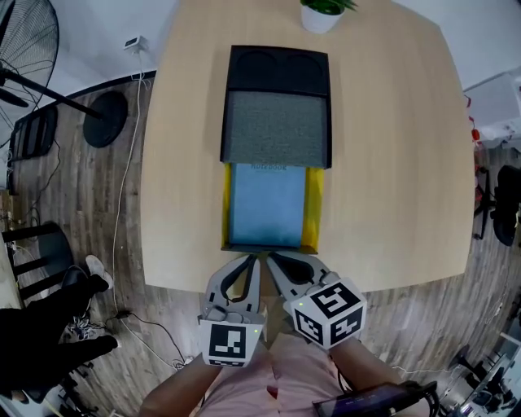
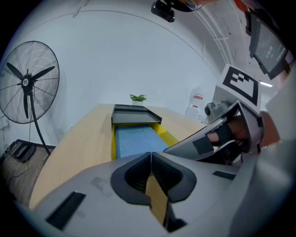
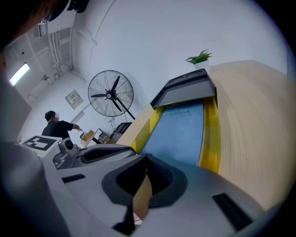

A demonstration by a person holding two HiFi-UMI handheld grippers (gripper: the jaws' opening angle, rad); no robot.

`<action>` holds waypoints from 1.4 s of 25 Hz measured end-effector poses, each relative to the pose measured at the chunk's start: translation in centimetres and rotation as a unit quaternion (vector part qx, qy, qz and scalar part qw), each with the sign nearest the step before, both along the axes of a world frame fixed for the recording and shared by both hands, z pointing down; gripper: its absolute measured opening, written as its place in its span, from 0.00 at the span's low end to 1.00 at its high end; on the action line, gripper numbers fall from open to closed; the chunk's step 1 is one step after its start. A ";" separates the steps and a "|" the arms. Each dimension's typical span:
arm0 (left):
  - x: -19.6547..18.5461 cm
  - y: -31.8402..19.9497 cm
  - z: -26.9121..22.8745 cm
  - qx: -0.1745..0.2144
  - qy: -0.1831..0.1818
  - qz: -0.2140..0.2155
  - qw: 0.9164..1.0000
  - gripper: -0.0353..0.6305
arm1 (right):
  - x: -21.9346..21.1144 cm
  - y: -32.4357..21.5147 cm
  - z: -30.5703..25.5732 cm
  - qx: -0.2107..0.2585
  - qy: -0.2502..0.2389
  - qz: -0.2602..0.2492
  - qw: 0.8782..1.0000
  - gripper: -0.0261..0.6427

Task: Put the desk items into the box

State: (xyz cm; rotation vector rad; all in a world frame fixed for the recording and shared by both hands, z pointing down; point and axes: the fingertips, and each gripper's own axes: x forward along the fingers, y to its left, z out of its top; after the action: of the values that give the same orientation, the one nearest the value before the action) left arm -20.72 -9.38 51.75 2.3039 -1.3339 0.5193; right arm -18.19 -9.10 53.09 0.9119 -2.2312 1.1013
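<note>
A yellow box (image 1: 313,213) lies on the wooden table (image 1: 391,163) with a blue notebook (image 1: 269,204) inside it. A black tray-like lid with a grey felt pad (image 1: 277,126) lies over the box's far end. In the left gripper view the blue notebook (image 2: 135,140) and the yellow box (image 2: 167,135) lie straight ahead. My left gripper (image 1: 255,259) is shut and holds nothing, at the table's near edge just short of the box. My right gripper (image 1: 273,259) is beside it, also shut on nothing. The notebook (image 3: 180,132) fills the middle of the right gripper view.
A small potted plant (image 1: 321,12) stands at the table's far edge. A standing fan (image 1: 28,49) is on the floor at the left, with cables and chairs (image 1: 37,252) near it. A person (image 3: 58,126) stands far off in the right gripper view.
</note>
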 end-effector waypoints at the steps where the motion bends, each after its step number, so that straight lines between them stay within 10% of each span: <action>1: -0.3 0.1 -0.4 0.005 -0.003 -0.002 1.000 0.08 | -0.1 0.1 -0.3 0.006 0.000 0.001 1.000 0.04; 12: -4.6 1.2 -12.2 0.138 0.009 -0.061 0.989 0.08 | -2.1 0.7 -10.5 0.162 -0.020 0.023 0.986 0.04; 23: -7.8 3.4 -27.4 0.303 0.026 -0.104 0.947 0.08 | -2.7 1.3 -26.5 0.427 0.007 0.060 0.902 0.04; 35: -9.5 5.8 -32.2 0.359 0.032 -0.114 0.926 0.08 | -3.4 4.4 -30.4 0.485 0.006 0.082 0.871 0.04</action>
State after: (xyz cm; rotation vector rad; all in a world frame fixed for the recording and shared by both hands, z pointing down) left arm -30.25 -3.60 19.58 2.6082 -1.9654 -0.1639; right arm -21.61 -4.67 22.71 1.4816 -2.7199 -0.0845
